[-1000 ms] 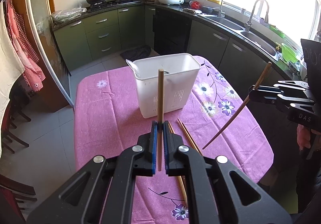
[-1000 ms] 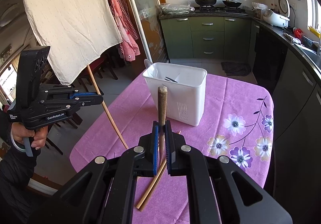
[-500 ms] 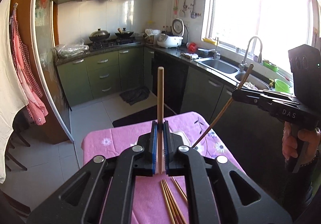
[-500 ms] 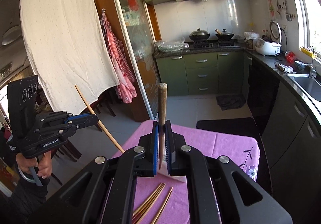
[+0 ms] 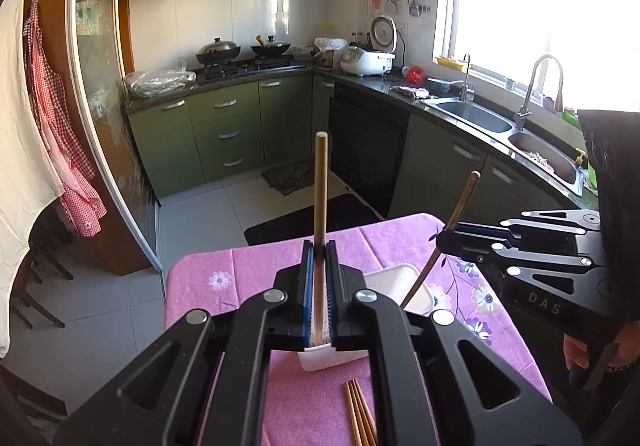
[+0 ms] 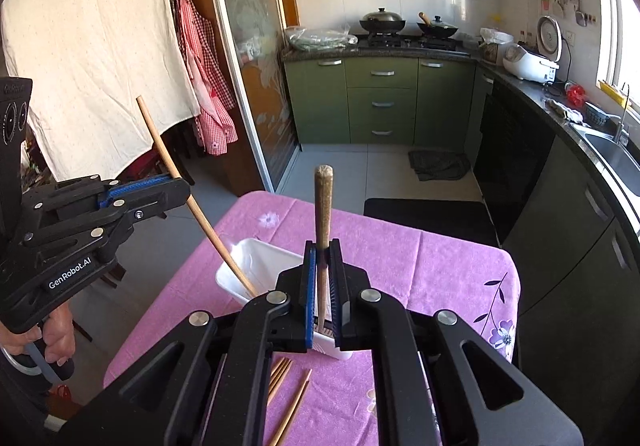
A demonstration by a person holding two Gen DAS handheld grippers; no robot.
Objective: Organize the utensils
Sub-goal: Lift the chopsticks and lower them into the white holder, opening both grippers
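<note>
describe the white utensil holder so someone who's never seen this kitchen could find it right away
Find the table with the pink floral cloth in the middle of the green-cabinet kitchen. On it stands the white utensil holder, an open-topped rectangular plastic tub. It is the only upright white thing there; the loose chopsticks lie flat beside it.

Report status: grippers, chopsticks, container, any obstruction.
Left gripper shut on pale chopstick; right gripper shut on dark chopstick. Both over white container. Loose chopsticks on tablecloth. Nothing obstructing.
</note>
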